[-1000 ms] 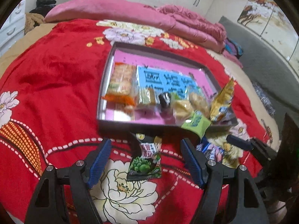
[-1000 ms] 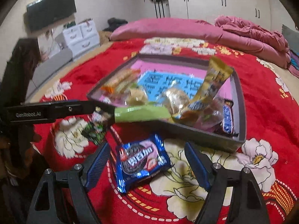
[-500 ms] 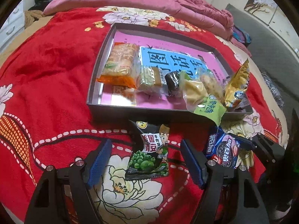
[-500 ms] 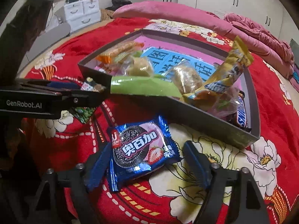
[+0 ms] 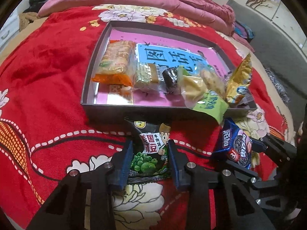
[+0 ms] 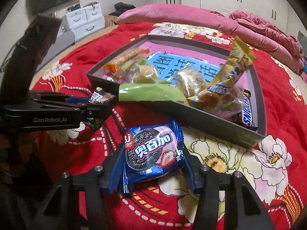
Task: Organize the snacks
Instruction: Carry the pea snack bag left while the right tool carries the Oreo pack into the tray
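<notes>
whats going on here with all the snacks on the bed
A person is sorting snacks with a pair of tongs in each hand. The left tongs are closed on a green pea packet, and the right tongs on a blue cookie packet. Both packets lie on the red bedspread, just outside the grey tray holding the other snacks.

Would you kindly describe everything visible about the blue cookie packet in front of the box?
The blue cookie packet is a glossy foil pillow pack with crimped ends, printed with a dark sandwich cookie, a strawberry and white characters on pink. It lies face up on the red floral bedspread, just outside the grey box. The right gripper has its blue fingers pressed against both sides.
</notes>
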Action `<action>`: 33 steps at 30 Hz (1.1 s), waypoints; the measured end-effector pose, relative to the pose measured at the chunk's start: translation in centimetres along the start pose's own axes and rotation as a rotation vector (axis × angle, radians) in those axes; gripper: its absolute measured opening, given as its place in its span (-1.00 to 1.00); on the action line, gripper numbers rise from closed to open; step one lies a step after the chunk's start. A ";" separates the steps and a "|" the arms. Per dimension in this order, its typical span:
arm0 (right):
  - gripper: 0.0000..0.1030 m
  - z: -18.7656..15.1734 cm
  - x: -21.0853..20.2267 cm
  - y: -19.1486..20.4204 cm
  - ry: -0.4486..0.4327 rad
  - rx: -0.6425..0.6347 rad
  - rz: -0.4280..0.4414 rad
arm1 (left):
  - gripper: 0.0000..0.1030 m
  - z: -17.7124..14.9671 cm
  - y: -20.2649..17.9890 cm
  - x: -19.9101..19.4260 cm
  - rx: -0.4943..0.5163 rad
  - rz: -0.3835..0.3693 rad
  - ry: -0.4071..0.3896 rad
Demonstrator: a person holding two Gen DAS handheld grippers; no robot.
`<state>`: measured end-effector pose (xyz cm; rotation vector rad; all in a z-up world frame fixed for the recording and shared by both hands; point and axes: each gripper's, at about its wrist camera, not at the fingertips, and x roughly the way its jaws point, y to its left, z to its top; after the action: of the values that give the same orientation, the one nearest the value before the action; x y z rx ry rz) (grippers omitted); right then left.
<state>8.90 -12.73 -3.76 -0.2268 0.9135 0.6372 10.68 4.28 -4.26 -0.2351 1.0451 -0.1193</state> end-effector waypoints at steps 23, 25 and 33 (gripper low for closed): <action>0.05 1.4 -6.3 -6.5 -0.282 0.260 -0.132 | -0.29 2.4 -1.2 -3.7 0.075 0.029 -0.236; 0.05 1.4 -6.4 -7.3 -0.289 0.285 -0.136 | -0.29 2.7 -1.1 -3.4 0.071 0.029 -0.237; 0.05 1.7 -5.8 -7.7 -0.291 0.302 -0.150 | -0.29 3.3 -1.0 -2.5 0.063 0.029 -0.231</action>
<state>12.06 -20.54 1.25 0.0670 0.6927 0.3741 12.36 4.30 -0.33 -0.1718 0.8139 -0.0959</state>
